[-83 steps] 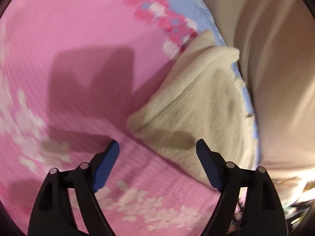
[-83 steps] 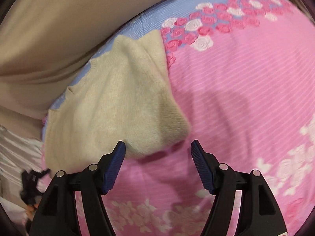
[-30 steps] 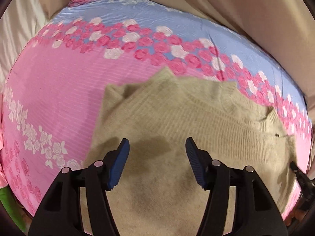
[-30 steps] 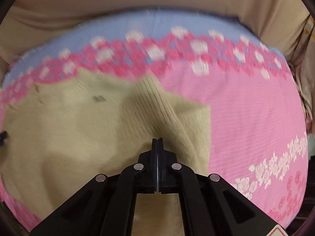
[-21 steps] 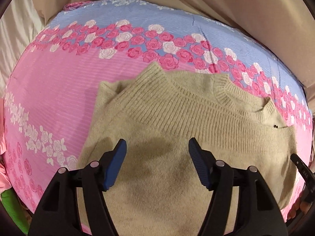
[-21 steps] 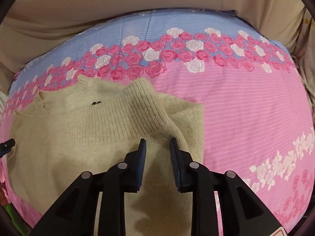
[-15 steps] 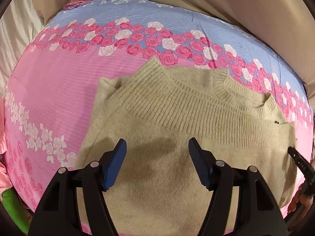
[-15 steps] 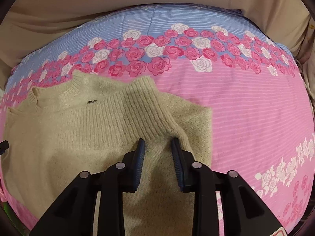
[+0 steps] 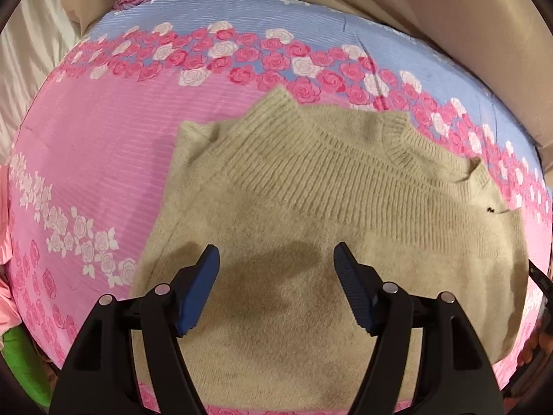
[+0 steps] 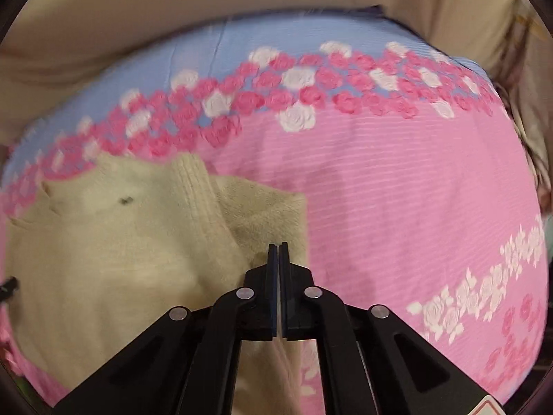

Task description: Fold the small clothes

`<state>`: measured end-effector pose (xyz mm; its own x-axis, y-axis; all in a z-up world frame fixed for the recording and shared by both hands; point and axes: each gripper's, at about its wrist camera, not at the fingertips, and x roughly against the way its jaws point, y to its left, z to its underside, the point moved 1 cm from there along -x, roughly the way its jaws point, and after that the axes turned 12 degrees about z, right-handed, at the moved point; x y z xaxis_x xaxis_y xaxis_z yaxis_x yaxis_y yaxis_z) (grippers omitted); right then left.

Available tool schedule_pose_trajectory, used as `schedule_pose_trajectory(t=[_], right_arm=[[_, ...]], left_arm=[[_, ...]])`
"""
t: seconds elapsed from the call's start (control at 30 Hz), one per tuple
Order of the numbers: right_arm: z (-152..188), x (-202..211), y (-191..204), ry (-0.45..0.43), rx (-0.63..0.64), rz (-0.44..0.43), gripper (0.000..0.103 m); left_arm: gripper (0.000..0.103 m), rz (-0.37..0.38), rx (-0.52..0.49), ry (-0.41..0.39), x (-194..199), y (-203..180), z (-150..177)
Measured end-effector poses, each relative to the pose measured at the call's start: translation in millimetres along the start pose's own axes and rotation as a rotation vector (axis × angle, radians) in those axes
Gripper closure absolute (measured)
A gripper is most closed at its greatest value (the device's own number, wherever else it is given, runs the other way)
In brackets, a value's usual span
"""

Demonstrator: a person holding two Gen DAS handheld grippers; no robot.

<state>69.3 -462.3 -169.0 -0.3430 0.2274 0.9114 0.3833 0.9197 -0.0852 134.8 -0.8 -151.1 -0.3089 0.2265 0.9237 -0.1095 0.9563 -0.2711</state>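
Observation:
A beige knit sweater (image 9: 311, 207) lies spread on the pink rose-print bedsheet (image 9: 103, 159), its ribbed collar toward the far side. My left gripper (image 9: 276, 254) hangs open above the sweater's body, jaws still widening, nothing between them. In the right wrist view the sweater (image 10: 121, 242) fills the lower left. My right gripper (image 10: 278, 247) sits over its right edge, where a folded sleeve layer shows. Its jaws stand almost together with a thin slit, starting to open, and I see no cloth between them.
The sheet's blue band with roses (image 10: 276, 45) runs along the far side, backed by beige bedding (image 9: 449, 17). Bare pink sheet (image 10: 414, 190) spreads right of the sweater. A green thing (image 9: 20, 363) shows at the lower left edge.
The sweater went from a folded bundle to lying spread flat. My left jaws widened a little. My right gripper shifted right toward the sweater's edge, and its slightly parted jaws now stand together.

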Motion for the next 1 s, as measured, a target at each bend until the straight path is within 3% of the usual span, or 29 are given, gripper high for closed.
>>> schedule_pose_trajectory(t=[0.07,0.17,0.23,0.27,0.3,0.33,0.37,0.43,0.53,0.63,0.73,0.9,1.0], right_arm=[[11,15,-11,-0.007,-0.028,-0.044,0.073],[33,24,-14,0.022,0.021,-0.062,0.072],[49,27,-14,0.040,0.043,-0.062,0.062],[59,24,-12,0.056,0.056,-0.053,0.049],[69,20,-11,0.067,0.072,-0.049,0.047],[78,13,-8,0.086,0.091,-0.042,0.053],[84,8,-5,0.106,0.098,-0.056,0.083],[86,17,-7,0.081,0.065,-0.062,0.091],[83,39,-16,0.029,0.034,-0.041,0.097],[91,15,-21,0.106,0.075,-0.033,0.097],[79,38,-24,0.035,0.048,-0.027,0.093],[43,66,2,-0.081,0.092,-0.052,0.093],[26,40,25,-0.052,0.134,-0.070,0.101]], left_arm=[[0.036,0.018,0.007,-0.013,6,3,2],[0.036,0.036,0.009,-0.010,11,5,7],[0.036,0.045,0.002,-0.008,13,3,12],[0.036,0.050,-0.003,-0.005,14,1,15],[0.035,0.056,-0.008,0.000,13,-1,18],[0.035,0.061,-0.015,0.008,12,-5,22],[0.035,0.062,-0.021,0.019,11,-9,26],[0.035,0.077,-0.036,0.042,9,-17,33],[0.035,0.097,-0.083,0.045,13,-34,43],[0.035,0.095,-0.132,0.047,13,-48,52],[0.035,0.100,-0.130,0.061,13,-56,58],[0.032,0.095,-0.137,0.073,10,-62,67],[0.032,0.091,-0.140,0.072,11,-67,71]])
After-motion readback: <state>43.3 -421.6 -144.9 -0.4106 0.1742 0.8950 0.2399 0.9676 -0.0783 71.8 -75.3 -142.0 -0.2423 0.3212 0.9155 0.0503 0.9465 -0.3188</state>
